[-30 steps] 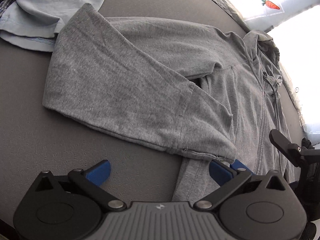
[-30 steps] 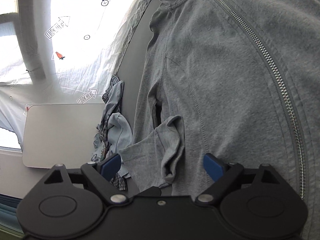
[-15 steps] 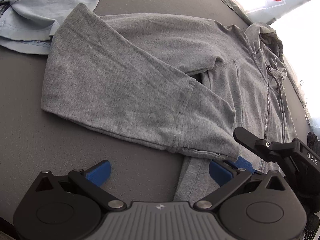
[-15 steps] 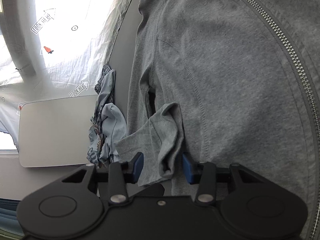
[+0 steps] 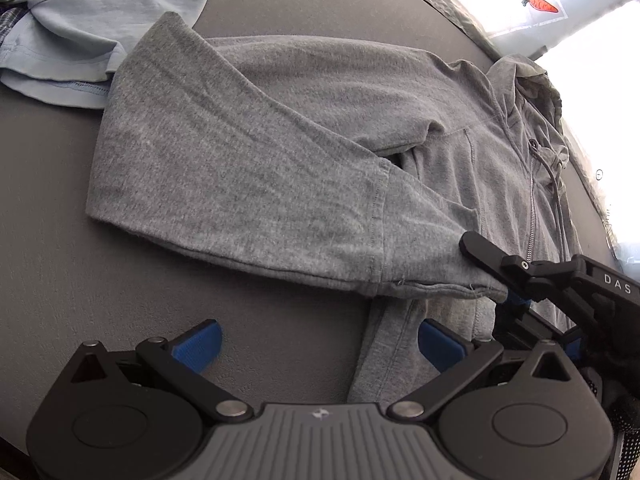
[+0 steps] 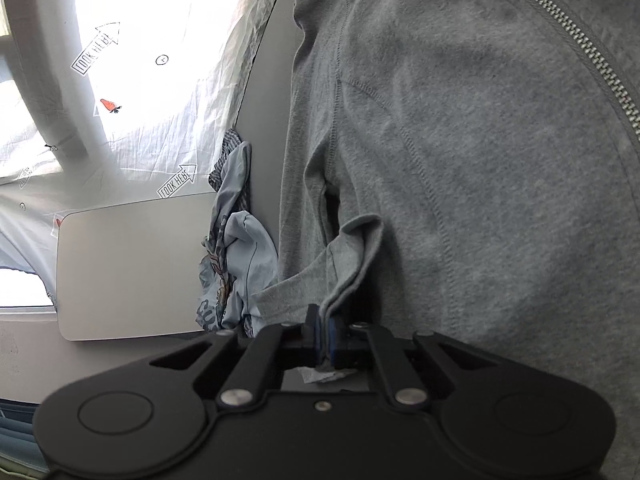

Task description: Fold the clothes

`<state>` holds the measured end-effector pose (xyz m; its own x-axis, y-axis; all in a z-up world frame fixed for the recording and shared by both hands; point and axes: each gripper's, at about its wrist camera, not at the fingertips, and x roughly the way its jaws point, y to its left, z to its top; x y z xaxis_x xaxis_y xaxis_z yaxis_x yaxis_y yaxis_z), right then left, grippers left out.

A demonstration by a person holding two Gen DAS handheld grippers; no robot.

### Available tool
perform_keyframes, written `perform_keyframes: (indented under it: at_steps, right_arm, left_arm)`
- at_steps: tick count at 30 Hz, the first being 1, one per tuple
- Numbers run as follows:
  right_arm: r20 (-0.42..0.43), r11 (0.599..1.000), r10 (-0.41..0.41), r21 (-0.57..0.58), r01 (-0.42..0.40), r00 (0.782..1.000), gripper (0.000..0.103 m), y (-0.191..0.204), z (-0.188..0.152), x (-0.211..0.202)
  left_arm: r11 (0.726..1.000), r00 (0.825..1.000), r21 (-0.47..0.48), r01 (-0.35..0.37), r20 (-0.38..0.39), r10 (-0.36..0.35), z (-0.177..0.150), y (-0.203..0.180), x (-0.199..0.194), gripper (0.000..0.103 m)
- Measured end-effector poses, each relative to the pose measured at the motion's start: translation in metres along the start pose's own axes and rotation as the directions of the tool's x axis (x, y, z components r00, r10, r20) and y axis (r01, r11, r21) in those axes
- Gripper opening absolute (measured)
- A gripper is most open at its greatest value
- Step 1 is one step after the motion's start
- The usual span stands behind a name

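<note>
One blue shirt [image 5: 92,20] heaped beside hoodie [image 5: 280,168] sleeve fold.

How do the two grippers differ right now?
The right gripper has its jaws shut on the gray hoodie's sleeve cuff; the left gripper has its jaws wide open, holding nothing. The right sits at the cuff; the left hovers by the hem. Both have blue pads.

The heathered grey knit-cotton hoodie [image 5: 256,184] looks soft and matt; its metal zipper [image 6: 592,52], at two o'clock, glints. The dark grey tabletop [image 5: 60,280] looks finely textured.
</note>
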<state>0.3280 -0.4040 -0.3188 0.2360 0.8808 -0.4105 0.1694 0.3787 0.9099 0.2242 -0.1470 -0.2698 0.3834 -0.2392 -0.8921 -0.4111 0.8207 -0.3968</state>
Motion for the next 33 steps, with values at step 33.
perform_keyframes:
  at_steps: [33]
  right_arm:
    - [0.646, 0.999, -0.034, 0.001, 0.043, 0.763, 0.004, -0.049, 0.148, -0.301]
  left_arm:
    - [0.939, 0.934, 0.000, -0.344, 0.104, 0.342, -0.015, -0.047, 0.020, 0.103]
